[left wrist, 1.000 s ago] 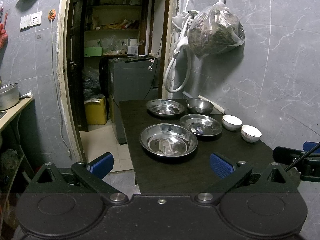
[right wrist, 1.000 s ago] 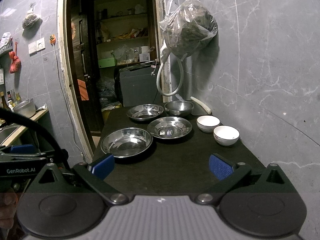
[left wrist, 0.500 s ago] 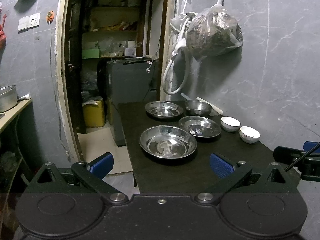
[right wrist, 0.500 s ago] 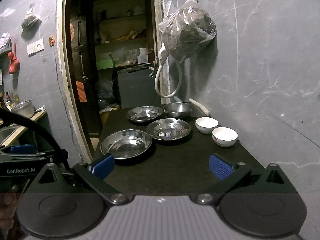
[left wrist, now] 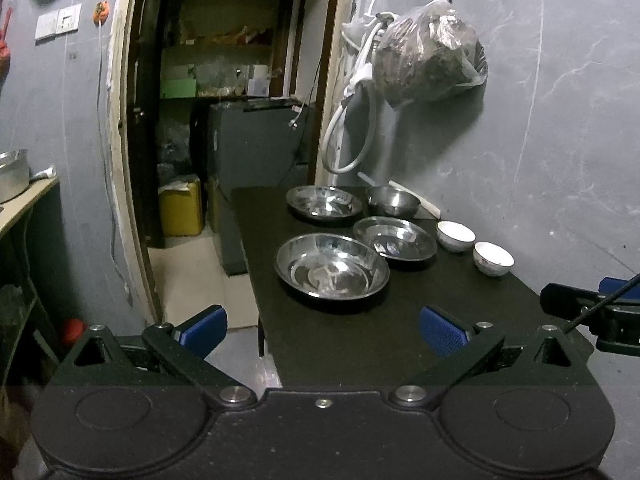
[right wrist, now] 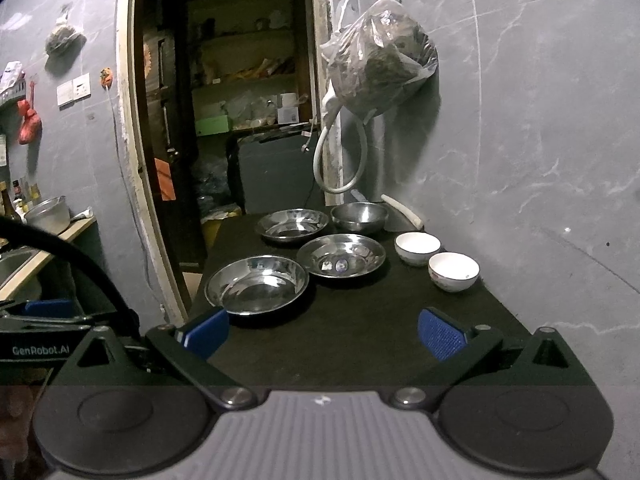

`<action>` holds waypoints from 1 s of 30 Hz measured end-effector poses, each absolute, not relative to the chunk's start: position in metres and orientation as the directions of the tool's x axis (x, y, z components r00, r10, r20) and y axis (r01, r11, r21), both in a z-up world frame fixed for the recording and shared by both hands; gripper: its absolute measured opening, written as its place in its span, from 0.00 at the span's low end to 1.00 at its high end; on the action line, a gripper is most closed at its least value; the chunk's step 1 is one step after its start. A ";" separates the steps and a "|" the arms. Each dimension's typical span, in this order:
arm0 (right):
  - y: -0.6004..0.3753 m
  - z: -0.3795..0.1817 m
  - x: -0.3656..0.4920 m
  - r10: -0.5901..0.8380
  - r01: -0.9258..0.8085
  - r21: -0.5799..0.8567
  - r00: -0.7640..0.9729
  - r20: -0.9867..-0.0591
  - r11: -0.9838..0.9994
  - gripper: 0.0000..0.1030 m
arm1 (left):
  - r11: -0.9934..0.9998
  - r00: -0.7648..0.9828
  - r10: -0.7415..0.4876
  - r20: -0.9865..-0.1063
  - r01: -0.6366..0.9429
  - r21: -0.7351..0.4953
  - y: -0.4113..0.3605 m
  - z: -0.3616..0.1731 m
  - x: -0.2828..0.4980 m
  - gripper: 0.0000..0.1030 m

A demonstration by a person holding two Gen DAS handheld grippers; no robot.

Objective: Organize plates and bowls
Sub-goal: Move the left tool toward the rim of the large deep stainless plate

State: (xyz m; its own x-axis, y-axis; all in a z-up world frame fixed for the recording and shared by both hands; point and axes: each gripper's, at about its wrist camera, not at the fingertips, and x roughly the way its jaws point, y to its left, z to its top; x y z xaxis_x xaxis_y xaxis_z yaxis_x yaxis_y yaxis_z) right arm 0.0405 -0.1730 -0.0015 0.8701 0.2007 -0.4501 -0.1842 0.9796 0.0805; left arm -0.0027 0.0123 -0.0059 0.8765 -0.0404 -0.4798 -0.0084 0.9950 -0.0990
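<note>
Left wrist view: nothing is gripped yet, so the task is judged to stand at its opening step, with all the dishes spread singly over the black table [left wrist: 344,340]. The largest steel plate [left wrist: 331,265] is seen at frame centre, above and between the blue pads of the left gripper [left wrist: 322,330], whose fingers are spread wide and empty. A second steel plate [left wrist: 394,237] is placed to its upper right, a third steel plate [left wrist: 324,202] higher still, and a deeper steel bowl [left wrist: 393,201] beside that, toward the wall. Two small white bowls [left wrist: 455,235] are set apart from each other at the right of the frame.

In the right wrist view, the right gripper [right wrist: 322,332] is likewise held wide open and empty, low in the frame; the largest plate [right wrist: 257,283] is found just above its left pad, and the nearer white bowl [right wrist: 453,270] above its right pad.

The next move is judged to call for an approach to one rim, so that a plate may be lifted and nested with its like, and the white bowls stacked.
</note>
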 end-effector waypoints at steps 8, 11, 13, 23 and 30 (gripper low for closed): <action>-0.160 -0.009 0.037 0.210 -0.194 0.084 0.857 -0.470 0.977 1.00 | 0.991 0.853 -0.067 -0.518 -0.005 -0.136 0.028 -0.014 -0.015 0.99; -0.153 -0.010 0.038 0.221 -0.205 0.085 0.850 -0.478 0.975 1.00 | 0.989 0.844 -0.067 -0.532 -0.015 -0.148 0.037 -0.015 -0.021 0.99; -0.147 -0.010 0.041 0.234 -0.220 0.086 0.845 -0.480 0.972 1.00 | 0.987 0.836 -0.070 -0.544 -0.020 -0.158 0.044 -0.016 -0.024 0.99; -0.100 -0.021 0.077 0.327 -0.305 0.130 0.795 -0.511 0.943 1.00 | 0.976 0.794 -0.035 -0.607 -0.103 -0.191 0.101 -0.027 -0.035 0.99; -0.051 -0.041 0.119 0.364 -0.333 0.156 0.768 -0.527 0.930 1.00 | 0.976 0.767 0.015 -0.642 -0.151 -0.157 0.151 -0.037 -0.013 0.99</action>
